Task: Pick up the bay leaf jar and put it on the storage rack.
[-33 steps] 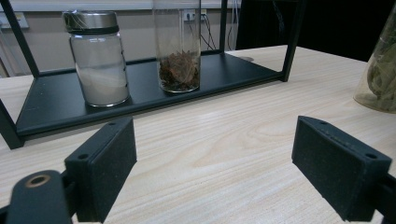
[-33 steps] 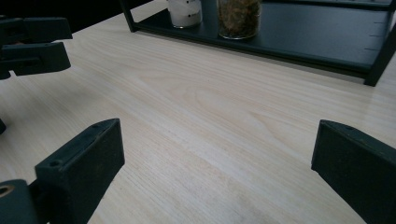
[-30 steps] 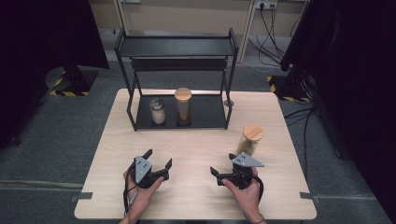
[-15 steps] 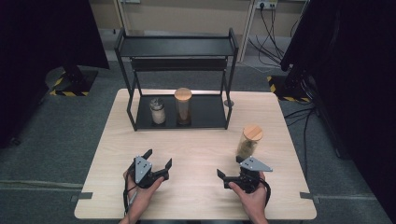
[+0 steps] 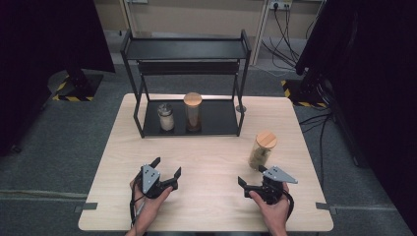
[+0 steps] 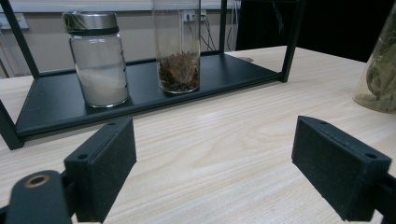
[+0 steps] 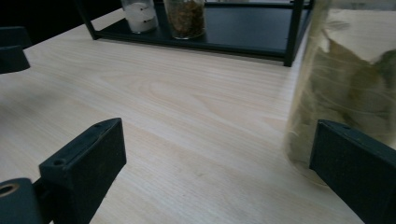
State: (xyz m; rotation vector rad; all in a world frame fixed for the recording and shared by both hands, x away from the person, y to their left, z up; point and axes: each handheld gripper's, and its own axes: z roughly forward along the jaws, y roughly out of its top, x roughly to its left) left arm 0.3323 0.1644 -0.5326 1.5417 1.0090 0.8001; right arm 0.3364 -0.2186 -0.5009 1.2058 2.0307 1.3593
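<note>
three jars are counted: one with a metal lid point(image 5: 165, 117) and white contents, one with a wooden lid point(image 5: 193, 112) and brown contents, both on the lower shelf of the one black rack point(image 5: 184, 49), and a third wooden-lidded jar point(image 5: 263, 150) of leaves on the one wooden table point(image 5: 211, 162). two grippers are seen, the left gripper point(image 5: 167, 169) and the right gripper point(image 5: 252, 175), each held in one of two hands point(image 5: 147, 199) point(image 5: 270, 206).

High view looks down on the table point(image 5: 206, 147) from its near edge; both gripper views sit low, facing the far-edge shelf rack point(image 6: 140, 100), which all share.
</note>
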